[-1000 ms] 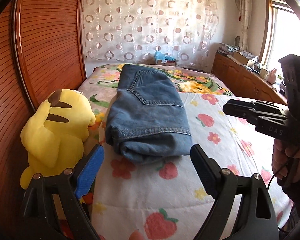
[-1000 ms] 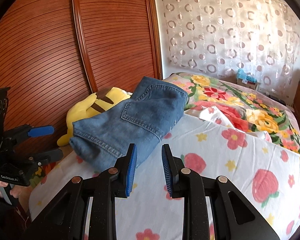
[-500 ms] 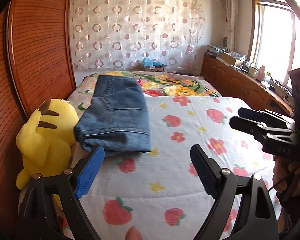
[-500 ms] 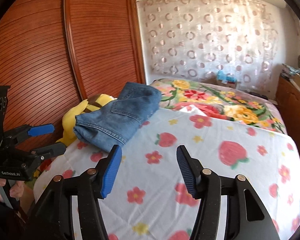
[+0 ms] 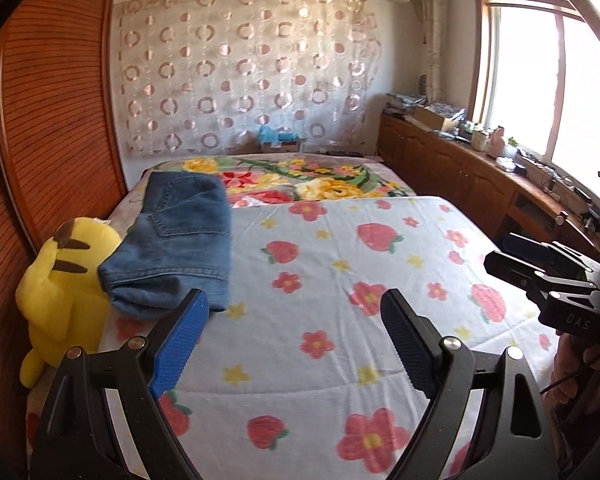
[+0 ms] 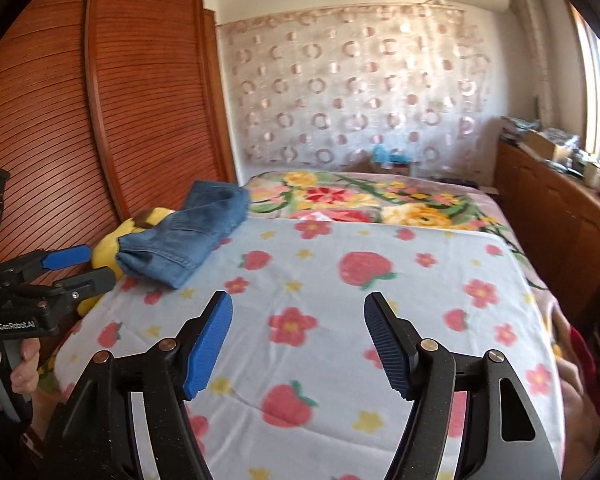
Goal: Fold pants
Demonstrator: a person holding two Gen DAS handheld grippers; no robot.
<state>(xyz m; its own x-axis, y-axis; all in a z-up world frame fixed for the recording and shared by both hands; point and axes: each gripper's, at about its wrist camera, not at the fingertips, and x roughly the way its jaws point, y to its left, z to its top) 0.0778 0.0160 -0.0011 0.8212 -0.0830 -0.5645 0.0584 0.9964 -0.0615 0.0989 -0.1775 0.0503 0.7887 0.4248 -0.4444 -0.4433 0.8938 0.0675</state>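
Jeans (image 5: pixel 176 240), folded into a thick blue denim bundle, lie along the left edge of the bed, well ahead of both grippers and touched by neither. Nearest the camera, the left gripper (image 5: pixel 296 344) hangs over the strawberry-print blanket (image 5: pixel 340 240) with its jaws wide apart and nothing between them. The right gripper (image 6: pixel 298 344) hovers over the same blanket, its jaws opening, the gap between them bare. A hand (image 6: pixel 12 364) holds the left tool's handle at the left border of the right wrist view. The wide middle and right side of the blanket stay open. Just left of the jeans, a yellow plush toy (image 5: pixel 60 296) sits wedged against the slatted wooden wardrobe (image 5: pixel 52 112). Farther on, a floral quilt (image 5: pixel 308 180) covers the bed's far end, a wooden cabinet (image 5: pixel 460 176) runs along its right edge, and a circle-patterned curtain (image 5: pixel 240 72) hangs behind.
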